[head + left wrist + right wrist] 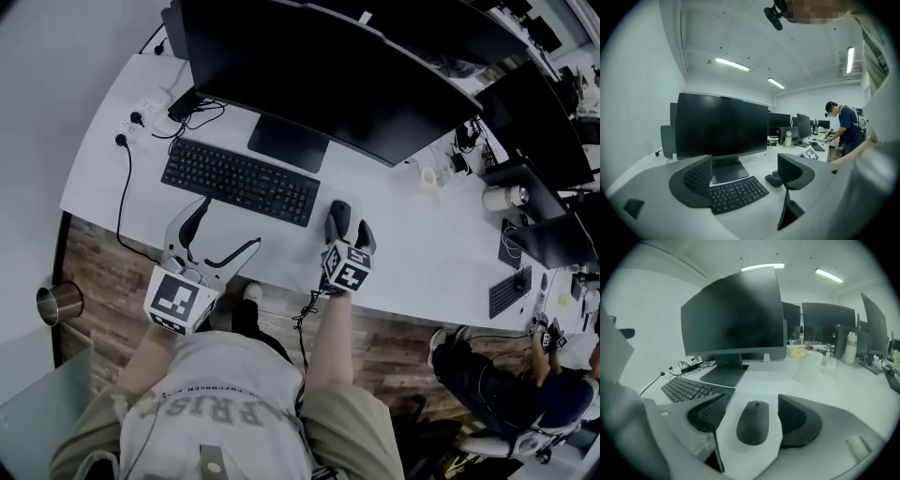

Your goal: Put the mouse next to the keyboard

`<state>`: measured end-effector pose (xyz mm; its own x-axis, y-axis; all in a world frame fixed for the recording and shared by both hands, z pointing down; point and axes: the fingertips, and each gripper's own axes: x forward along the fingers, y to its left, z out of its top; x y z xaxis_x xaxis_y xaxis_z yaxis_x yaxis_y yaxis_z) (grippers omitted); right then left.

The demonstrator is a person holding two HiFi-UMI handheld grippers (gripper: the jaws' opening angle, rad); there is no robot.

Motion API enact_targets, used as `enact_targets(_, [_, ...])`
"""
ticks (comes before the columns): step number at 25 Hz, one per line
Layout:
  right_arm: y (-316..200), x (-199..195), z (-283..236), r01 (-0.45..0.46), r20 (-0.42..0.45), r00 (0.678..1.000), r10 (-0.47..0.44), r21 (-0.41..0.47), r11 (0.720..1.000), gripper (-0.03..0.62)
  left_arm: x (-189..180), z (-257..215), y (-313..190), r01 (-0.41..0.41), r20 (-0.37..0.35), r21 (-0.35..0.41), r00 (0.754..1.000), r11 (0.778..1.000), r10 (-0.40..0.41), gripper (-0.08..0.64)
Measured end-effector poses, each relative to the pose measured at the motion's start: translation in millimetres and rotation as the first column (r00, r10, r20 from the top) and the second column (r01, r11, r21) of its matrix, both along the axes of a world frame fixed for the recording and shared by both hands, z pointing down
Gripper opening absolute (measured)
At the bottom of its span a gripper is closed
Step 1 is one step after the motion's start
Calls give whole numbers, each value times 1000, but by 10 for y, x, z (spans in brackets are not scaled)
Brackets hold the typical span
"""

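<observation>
As the mouse lies lengthwise between my spread right fingers, untouched, just right of the keyboard, pulling straight back should clear it; left fingers spread, empty.

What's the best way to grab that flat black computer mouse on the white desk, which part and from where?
Pinch the flat black mouse across its long sides at mid-length, coming low from its rear end, as the open right gripper straddles it. Its domed top offers no hold.
</observation>
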<state>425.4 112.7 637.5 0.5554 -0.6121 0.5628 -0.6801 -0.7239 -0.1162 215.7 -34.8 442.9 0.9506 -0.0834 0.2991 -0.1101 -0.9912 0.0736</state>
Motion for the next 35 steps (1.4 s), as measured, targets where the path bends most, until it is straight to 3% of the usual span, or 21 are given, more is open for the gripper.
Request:
enact_targets(9, [218,-543,-1268,-22,-167,984,57,205,979,337,26,-292,32,-92,-84,-1,992,996,92,414])
enact_targets(13, [295,-870,-1750,-12,-250,965,76,249,968,337,6,-424,57,-132,-126,-11,984,991,130,414])
enact_targets(18, [357,-1180,-2206,-21,-343,931,124,289,957,318,-39,-563,61,-143,-165,34,975,989,147,414])
enact_targets(21, [406,-1308,-2429,-30,-390,907,156,311,950,220,-59,-609,78,-157,-169,54,972,986,164,409])
enact_targets(25, [448,-1427,-2655,-33,-430,885,180,328,944,176,-120,-679,48,-142,-184,76,971,987,154,286])
enact_targets(27, [463,-1469,-2731,-38,-444,875,193,334,942,106,-150,-702,21,-128,-192,89,971,988,143,228])
enact_targets(31, [457,-1557,-2832,-36,-460,865,201,344,938,103,-193,-836,12,-111,-239,102,962,989,132,120])
enact_targets(33, [468,-1596,-2861,-43,-475,855,210,338,940,29,-218,-909,16,-106,-266,109,955,988,132,64])
enact_targets(35, [472,-1631,-2861,-42,-485,850,206,327,944,21,-241,-960,24,-105,-285,121,949,987,136,35])
